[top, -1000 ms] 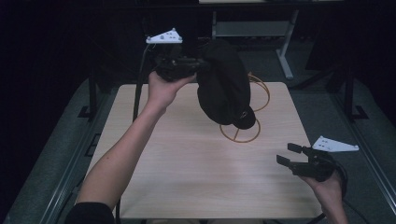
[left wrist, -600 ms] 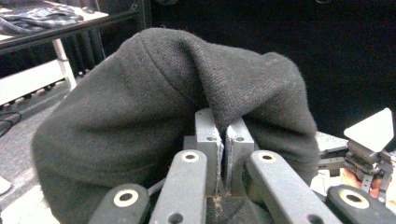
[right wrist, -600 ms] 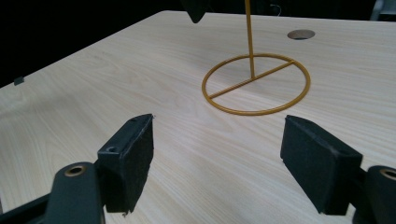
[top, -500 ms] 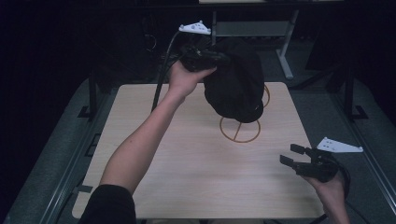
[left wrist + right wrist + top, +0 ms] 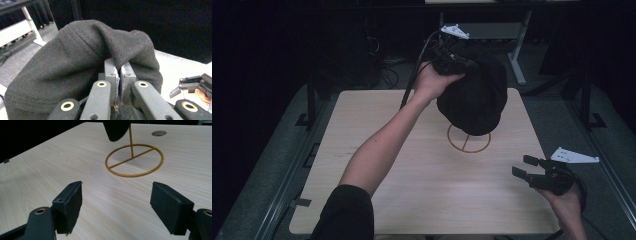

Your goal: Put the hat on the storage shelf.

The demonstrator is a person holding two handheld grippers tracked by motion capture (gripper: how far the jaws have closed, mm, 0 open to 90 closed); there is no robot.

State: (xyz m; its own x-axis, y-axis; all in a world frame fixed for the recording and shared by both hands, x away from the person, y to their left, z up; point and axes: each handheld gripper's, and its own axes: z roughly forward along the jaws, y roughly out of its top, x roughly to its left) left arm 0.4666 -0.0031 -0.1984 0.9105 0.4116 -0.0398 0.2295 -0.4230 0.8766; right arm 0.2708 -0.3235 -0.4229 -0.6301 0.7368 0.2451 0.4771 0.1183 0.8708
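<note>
**Hat pinched, held over stand**

Left fingers (image 5: 120,75) pressed together on a fold of the black hat (image 5: 75,70), lifted in the upper middle of the high view. Hangs there over the gold stand (image 5: 468,142), its ring flat on the bench (image 5: 412,185); upright rod running up behind the hat's lower edge in the right gripper view. Right fingers (image 5: 115,205) spread wide, gripping nothing, low at the lower right of the high view, well apart from the stand.
</note>
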